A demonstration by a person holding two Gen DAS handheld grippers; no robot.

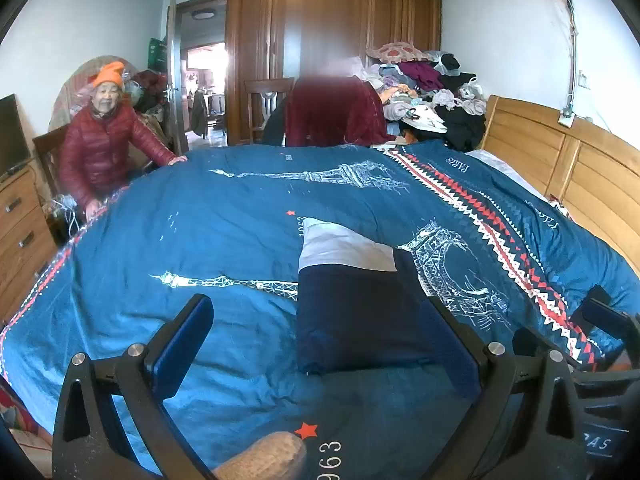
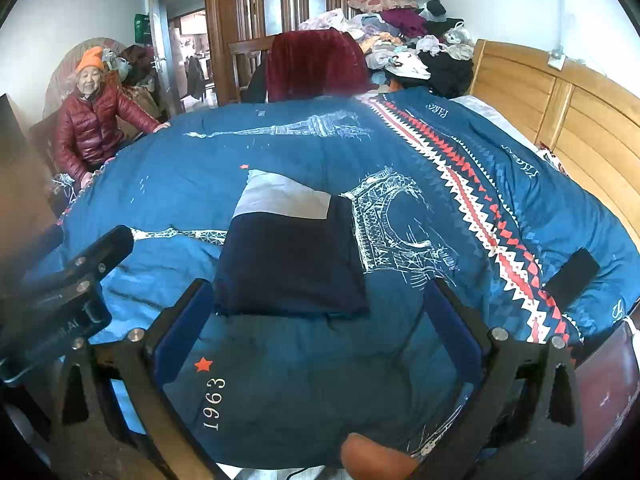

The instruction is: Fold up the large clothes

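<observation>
A folded garment [image 1: 352, 308] [image 2: 292, 264], navy with a pale grey band at its far end, lies flat on the blue Paris-print quilt [image 1: 224, 224] [image 2: 280, 380]. My left gripper [image 1: 316, 304] hovers open over the near end of the garment, its right finger above the garment's right side. My right gripper [image 2: 318, 286] is also open, with its fingers on either side of the garment's near edge and nothing held. Each gripper shows at the edge of the other's view: the right one [image 1: 600, 320], the left one [image 2: 80, 280].
A person in a red jacket and orange hat [image 1: 104, 140] [image 2: 92, 116] sits at the bed's far left with a hand on the quilt. A wooden headboard [image 1: 580, 176] runs along the right. A chair draped in maroon cloth [image 1: 332, 112] and a clothes pile [image 1: 432, 88] stand behind the bed. A black flat object [image 2: 572, 274] lies on the quilt.
</observation>
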